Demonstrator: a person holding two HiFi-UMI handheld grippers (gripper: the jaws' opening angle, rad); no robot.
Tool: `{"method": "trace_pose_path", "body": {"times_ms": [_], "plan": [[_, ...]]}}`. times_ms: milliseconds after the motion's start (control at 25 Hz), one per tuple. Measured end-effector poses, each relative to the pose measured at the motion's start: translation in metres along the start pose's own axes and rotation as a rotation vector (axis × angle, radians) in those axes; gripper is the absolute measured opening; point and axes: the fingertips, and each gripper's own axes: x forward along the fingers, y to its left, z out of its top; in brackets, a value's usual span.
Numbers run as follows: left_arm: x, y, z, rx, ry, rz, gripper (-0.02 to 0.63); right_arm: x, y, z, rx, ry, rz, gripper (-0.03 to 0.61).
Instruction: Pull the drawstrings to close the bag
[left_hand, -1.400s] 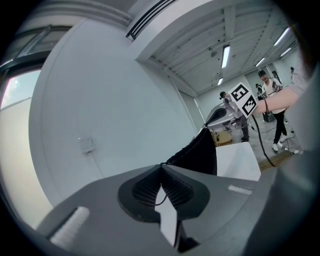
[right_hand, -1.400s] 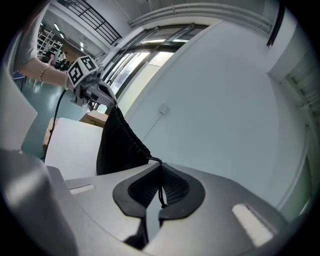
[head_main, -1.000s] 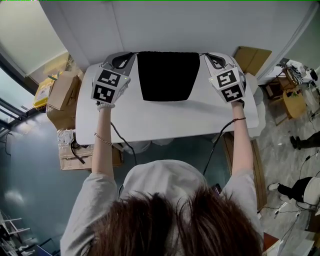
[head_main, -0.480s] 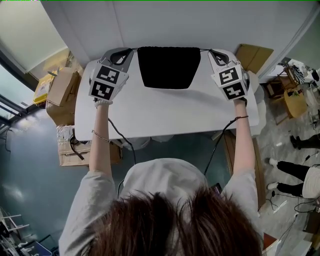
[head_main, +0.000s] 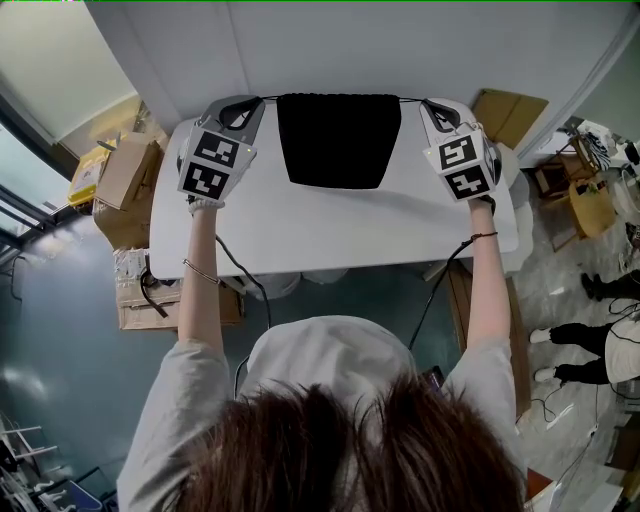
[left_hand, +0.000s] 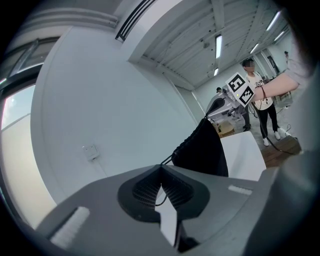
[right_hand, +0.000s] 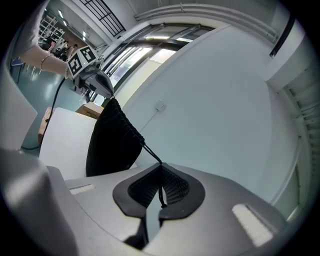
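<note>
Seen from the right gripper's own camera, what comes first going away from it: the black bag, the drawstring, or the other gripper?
1. Drawstring: pinched in the right gripper's shut jaws, running up and left.
2. Black bag: at the string's far end, left of centre.
3. Left gripper: beyond the bag, at its far top corner, upper left.
</note>
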Motion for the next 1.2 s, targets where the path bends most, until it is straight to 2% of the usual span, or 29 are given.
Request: {"method": "trace_pose_path", "body": {"times_ms": [720,1200], "plan": [[-0.004,0.003,-0.013,-0.003,0.033,0.022,0.002,-0.001,-0.002,-0.003,0.003,0.028,-0.034,0.015],[-0.001,0.006,-0.017,0.001,0.044,0.041,0.002,0.003,-0.009,-0.008,0.009,0.052,-0.087,0.015]]}}
